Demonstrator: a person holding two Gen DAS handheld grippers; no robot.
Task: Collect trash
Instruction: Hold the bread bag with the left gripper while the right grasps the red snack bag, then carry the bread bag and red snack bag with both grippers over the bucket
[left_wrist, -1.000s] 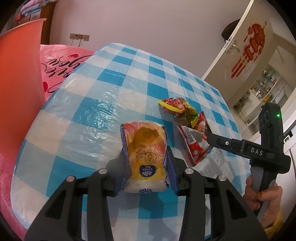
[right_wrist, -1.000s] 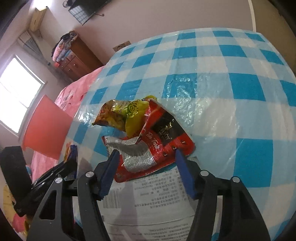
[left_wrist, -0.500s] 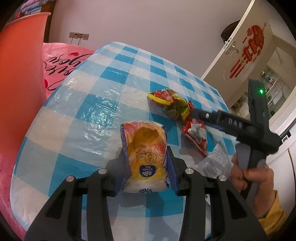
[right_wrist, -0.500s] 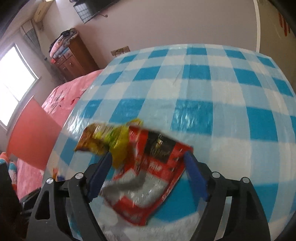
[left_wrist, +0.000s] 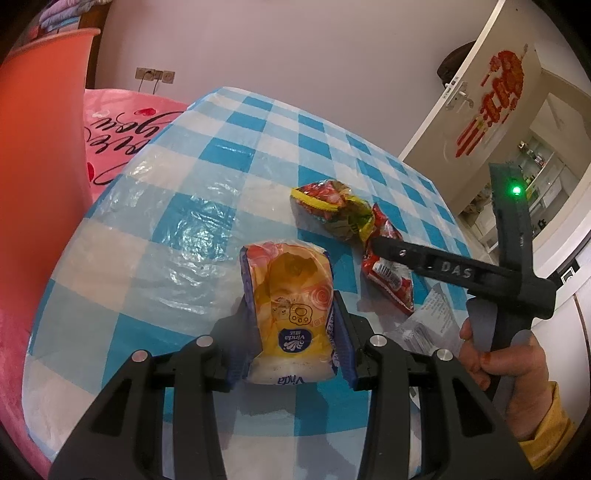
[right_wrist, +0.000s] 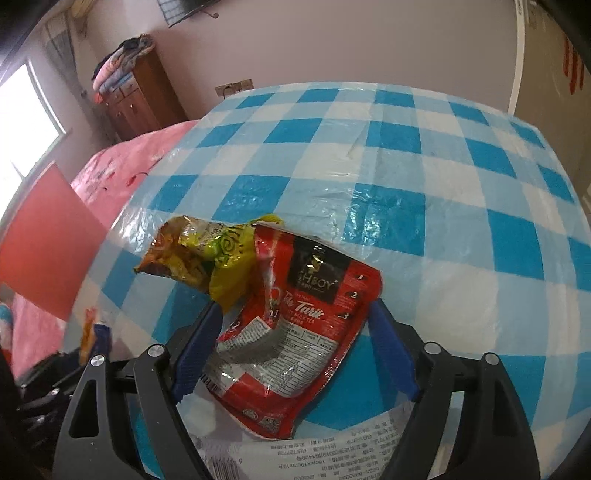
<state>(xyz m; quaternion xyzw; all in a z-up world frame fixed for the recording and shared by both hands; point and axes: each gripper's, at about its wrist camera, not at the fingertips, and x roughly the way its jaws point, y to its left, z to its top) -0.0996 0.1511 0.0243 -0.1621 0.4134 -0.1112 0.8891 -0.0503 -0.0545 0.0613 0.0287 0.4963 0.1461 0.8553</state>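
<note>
— Starting with the blue-and-white checked plastic tablecloth (right_wrist: 388, 206): slick and glossy, so anything flat on it may slide instead of lifting.

— Agreed. The left gripper (left_wrist: 295, 332) is clamped on the soft yellow tissue pack (left_wrist: 291, 310), which squashes easily. The right gripper (right_wrist: 295, 347) has just been spreading its jaws and stands apart around the flat red foil milk-tea sachet (right_wrist: 295, 332), pads not pressing.

— Light and crinkly; pinching across its middle looks best. The crumpled yellow snack wrapper (right_wrist: 207, 258) touches its top edge.
</note>
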